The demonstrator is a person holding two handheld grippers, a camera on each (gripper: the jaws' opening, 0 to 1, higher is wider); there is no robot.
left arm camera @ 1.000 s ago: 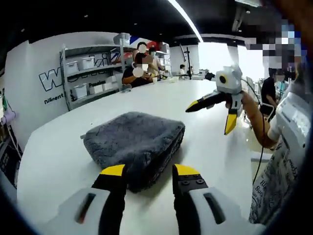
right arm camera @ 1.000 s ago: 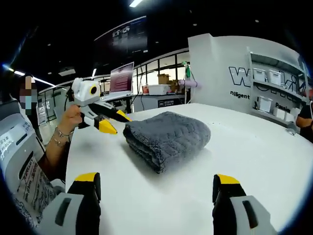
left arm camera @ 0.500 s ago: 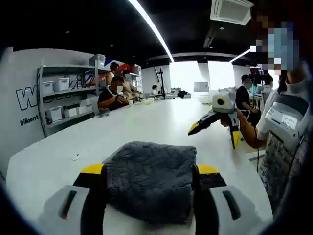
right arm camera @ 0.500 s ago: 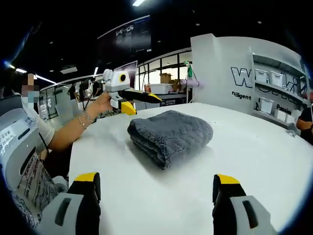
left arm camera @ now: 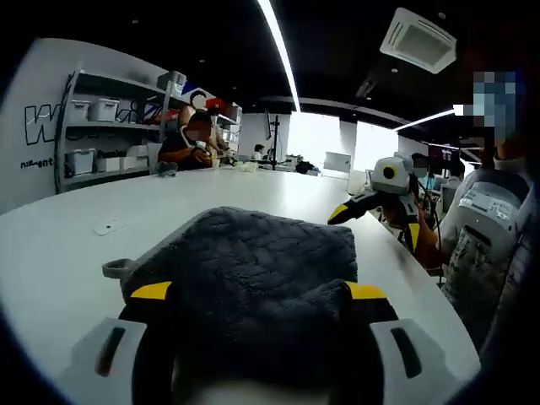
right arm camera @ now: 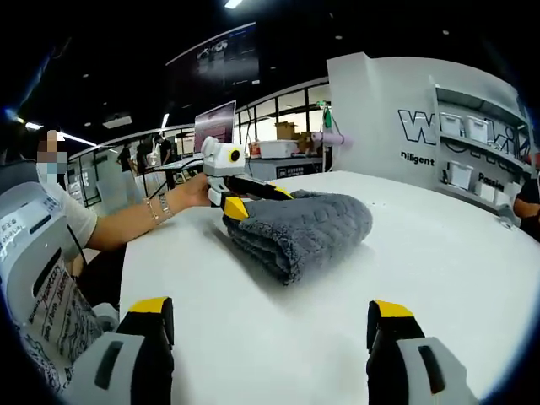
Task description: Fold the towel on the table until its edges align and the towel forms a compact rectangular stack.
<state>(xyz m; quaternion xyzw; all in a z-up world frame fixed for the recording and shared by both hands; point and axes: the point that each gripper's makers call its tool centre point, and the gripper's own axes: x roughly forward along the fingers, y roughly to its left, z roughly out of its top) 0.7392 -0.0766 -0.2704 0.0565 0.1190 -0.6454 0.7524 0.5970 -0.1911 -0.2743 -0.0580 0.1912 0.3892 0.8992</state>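
Grey towel (right arm camera: 299,229) lies folded into thick stack on white table (right arm camera: 439,253). Left gripper (left arm camera: 257,291): 2 jaws straddle near end; grasp cannot be judged. Right gripper (right arm camera: 270,312) spread, holding nothing. Step: squaring. Next: align edges.

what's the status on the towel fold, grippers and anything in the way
Left gripper open, jaws astride the towel's end. Right gripper open, hanging back above the table. Towel folded, a compact stack. Nothing in the way.
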